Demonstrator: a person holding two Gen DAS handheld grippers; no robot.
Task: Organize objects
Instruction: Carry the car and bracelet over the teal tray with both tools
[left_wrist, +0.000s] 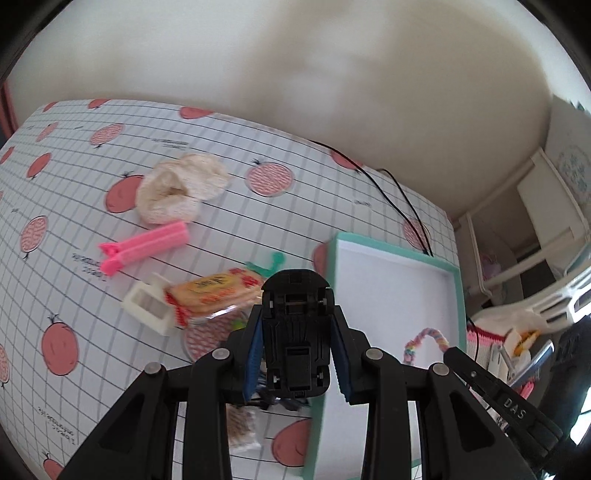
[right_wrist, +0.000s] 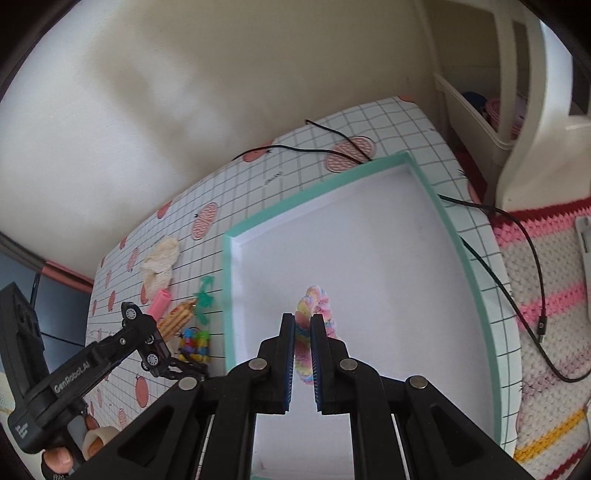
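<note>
Snack packet (left_wrist: 242, 432) half behind hand-held gripper (left_wrist: 300, 334)

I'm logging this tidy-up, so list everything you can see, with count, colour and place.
toy car: one, black, in left claw
braided loop: one, pastel, in right claw, over box
box: one, mint rim, white inside, on table
table: one, white grid with red fruit
clip: one, pink, on table
cracker pack: one, orange
pouch: one, cream
cable: black, crossing the table
left claw: shut on car
right claw: shut on loop
</note>
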